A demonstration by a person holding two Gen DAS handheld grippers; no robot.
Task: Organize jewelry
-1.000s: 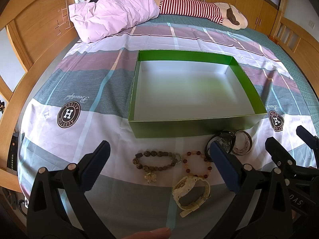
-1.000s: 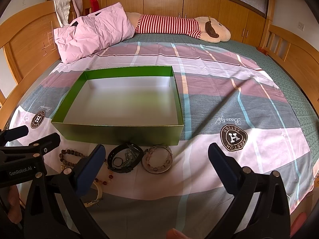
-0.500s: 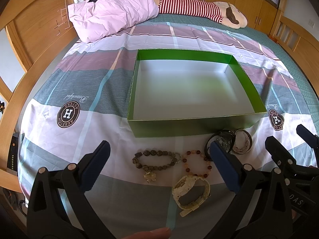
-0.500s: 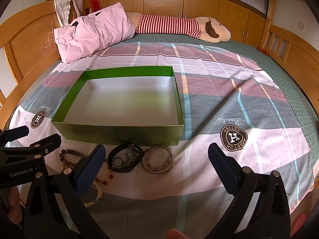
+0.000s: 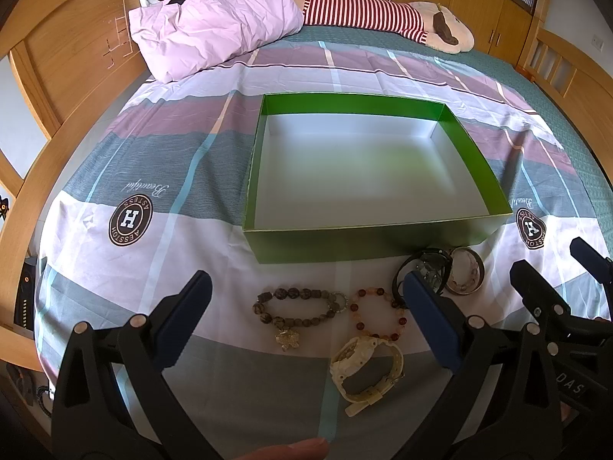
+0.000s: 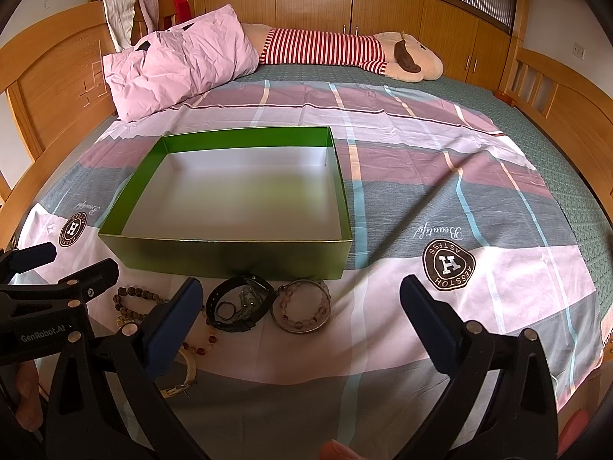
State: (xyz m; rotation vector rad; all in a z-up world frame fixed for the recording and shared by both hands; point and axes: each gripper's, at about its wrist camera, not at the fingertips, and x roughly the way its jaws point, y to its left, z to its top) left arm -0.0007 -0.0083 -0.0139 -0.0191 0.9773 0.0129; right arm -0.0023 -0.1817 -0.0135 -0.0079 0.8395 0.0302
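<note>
Green cardboard box [image 5: 367, 237], open-topped with a bare white floor, lies on the plaid bedsheet [image 5: 161, 245]; nothing has yet been placed in it. Five pieces lie in a loose row on the sheet just in front of its near wall: a dark stone-bead bracelet [image 5: 297, 306] with a pale charm, an amber-bead bracelet [image 5: 377, 313], a cream wristwatch [image 5: 366, 368] nearest the cameras, a black watch [image 6: 237, 303], and a metal bangle [image 6: 300, 306] with a strand of pale beads inside it; watch and bangle touch. Left gripper [image 5: 306, 322] hovers above the two bead bracelets, jaws spread wide and holding nothing; right gripper [image 6: 299, 320] hovers near the black watch and bangle, likewise wide open and empty. The step in hand appears to be the first pick. Done well, it would mean descending over one piece only, setting one finger inside the loop and one outside so the band is pinched rather than pushed into the soft sheet, then lifting clear of the box wall before release. Neighbouring strands may snag.
</note>
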